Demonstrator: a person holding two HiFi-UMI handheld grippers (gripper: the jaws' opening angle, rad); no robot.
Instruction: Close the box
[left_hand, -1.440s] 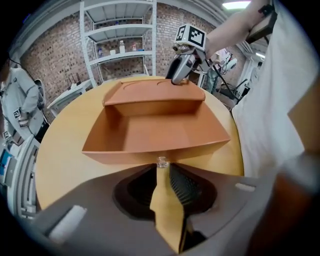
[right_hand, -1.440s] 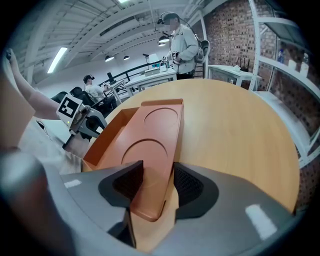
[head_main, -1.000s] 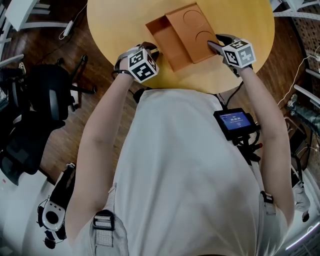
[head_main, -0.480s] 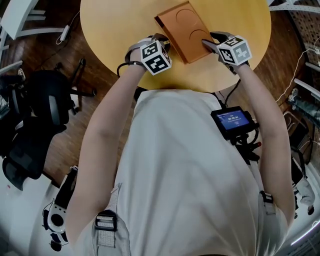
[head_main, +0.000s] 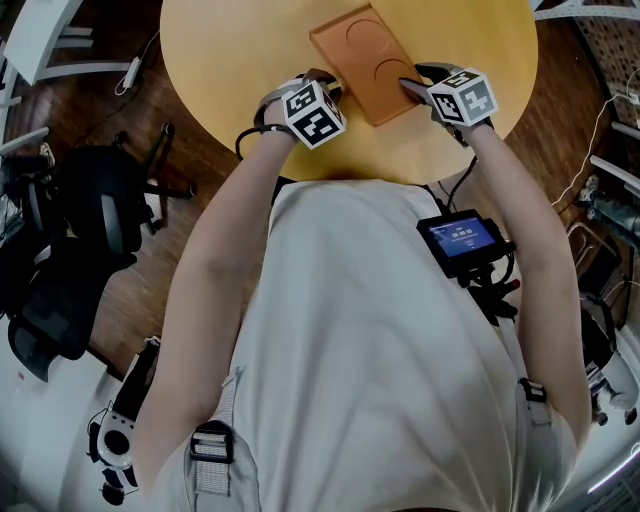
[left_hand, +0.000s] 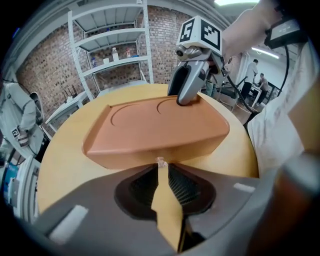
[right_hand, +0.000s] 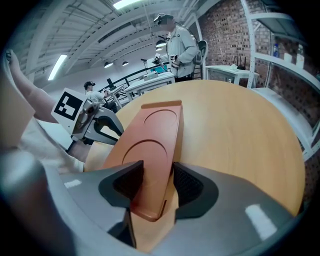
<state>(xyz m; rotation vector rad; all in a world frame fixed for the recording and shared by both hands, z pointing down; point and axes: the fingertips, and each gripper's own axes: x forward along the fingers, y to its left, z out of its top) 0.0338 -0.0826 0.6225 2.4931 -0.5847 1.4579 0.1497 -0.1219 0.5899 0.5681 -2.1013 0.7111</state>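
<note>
My left tongs (left_hand: 160, 164) are pressed together with nothing between them, their tips at the side of the closed box (head_main: 368, 62), which lies flat on the round counter (head_main: 230, 50). My right tongs (right_hand: 157, 181) clamp the box's near corner.

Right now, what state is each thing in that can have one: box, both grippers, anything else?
box: closed, no opening showing, flat on the table.
left gripper: shut, empty, tips at the box's side.
right gripper: shut on the box's near corner.
chest screen: lit.
</note>
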